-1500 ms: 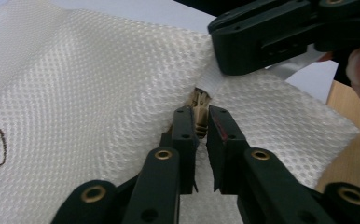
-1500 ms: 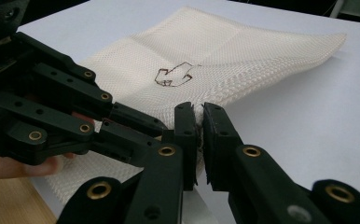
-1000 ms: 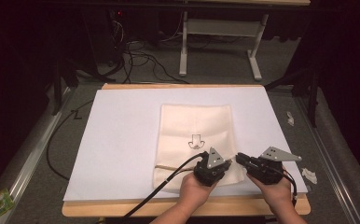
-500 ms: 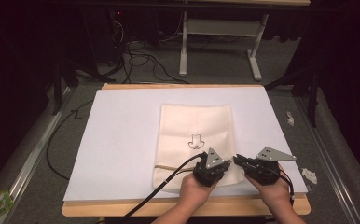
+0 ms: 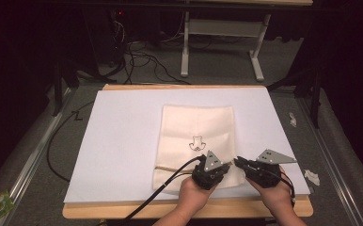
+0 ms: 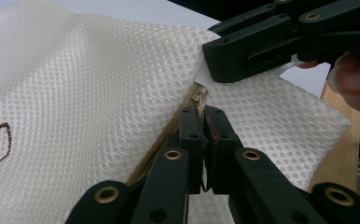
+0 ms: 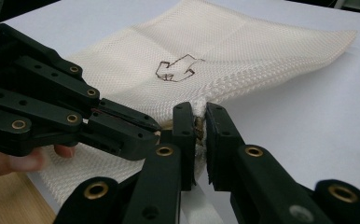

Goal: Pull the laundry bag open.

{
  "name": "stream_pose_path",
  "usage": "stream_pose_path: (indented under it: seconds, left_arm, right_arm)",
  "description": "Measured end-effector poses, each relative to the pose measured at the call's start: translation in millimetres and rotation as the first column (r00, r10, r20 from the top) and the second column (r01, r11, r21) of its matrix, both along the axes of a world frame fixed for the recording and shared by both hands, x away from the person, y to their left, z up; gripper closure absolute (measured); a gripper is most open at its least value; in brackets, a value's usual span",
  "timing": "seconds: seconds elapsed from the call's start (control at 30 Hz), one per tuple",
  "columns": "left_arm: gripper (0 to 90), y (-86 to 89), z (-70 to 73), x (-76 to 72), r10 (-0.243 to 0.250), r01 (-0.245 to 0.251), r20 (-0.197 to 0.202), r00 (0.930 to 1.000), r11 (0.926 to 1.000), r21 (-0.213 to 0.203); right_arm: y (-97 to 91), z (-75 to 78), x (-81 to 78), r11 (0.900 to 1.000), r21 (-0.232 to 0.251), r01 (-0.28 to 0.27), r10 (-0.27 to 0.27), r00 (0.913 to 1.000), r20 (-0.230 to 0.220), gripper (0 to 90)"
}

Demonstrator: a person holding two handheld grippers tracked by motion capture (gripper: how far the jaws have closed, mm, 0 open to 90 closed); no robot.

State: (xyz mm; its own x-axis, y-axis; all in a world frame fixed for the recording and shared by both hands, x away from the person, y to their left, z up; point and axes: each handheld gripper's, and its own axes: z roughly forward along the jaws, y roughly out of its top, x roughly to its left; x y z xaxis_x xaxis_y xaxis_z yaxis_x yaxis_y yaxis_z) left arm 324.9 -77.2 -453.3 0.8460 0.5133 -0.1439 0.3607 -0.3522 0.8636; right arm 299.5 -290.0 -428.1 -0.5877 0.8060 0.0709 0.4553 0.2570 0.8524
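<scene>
High view: I stand at the near edge of the table (image 5: 123, 207), both hands low over the near right corner of the mesh bag (image 5: 196, 125), which lies flat on the white sheet (image 5: 123, 141) with its little dark print facing up.
Bag's place: middle of the sheet, its zipper edge nearest me, that corner lifted slightly between my two tools.
Left gripper (image 6: 204, 116): jaws pressed together on the zipper pull (image 6: 198, 96), judging from the left gripper view, where the metal tab sits right at the tips.
Right gripper (image 7: 197, 122): jaws nearly closed, pinching the bag's fabric corner at the zipper's end; a bit of tan zipper tape shows between the pads.
Fingertips: the two grippers are almost touching, the right one's tips just beside the left one's.
Step in hand: I judge both grips are set and the zipper is about to be drawn.
Next move: hold the right gripper firm as an anchor, then pull the left one along the zipper line, away from that corner, keeping the pull low and level.
Risk: the small tab could slip from the pads if I tug at an angle.
</scene>
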Motion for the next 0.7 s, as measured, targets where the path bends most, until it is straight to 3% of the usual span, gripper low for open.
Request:
stream_pose_path:
  seconds: [0.2,0.33,0.7]
  left_arm:
    - [87.2,8.0,-5.7,0.5,0.018,-0.018,-0.021,0.9996,0.9998,0.013]
    - [87.2,10.9,-4.9,-0.1,0.015,-0.015,-0.014,0.9998,0.9997,0.020]
    - [87.1,43.1,-11.4,0.3,0.062,-0.061,-0.033,0.9975,0.9973,0.042]
  right_arm:
    - [-3.3,-0.3,0.4,0.9999,-0.012,0.007,-0.007,1.0000,0.006,84.9]
    - [-5.0,0.1,-0.1,0.9999,-0.006,0.010,-0.010,0.9999,0.010,84.9]
    - [-6.2,-1.0,2.0,0.9998,-0.012,0.016,-0.015,0.9999,0.007,84.9]
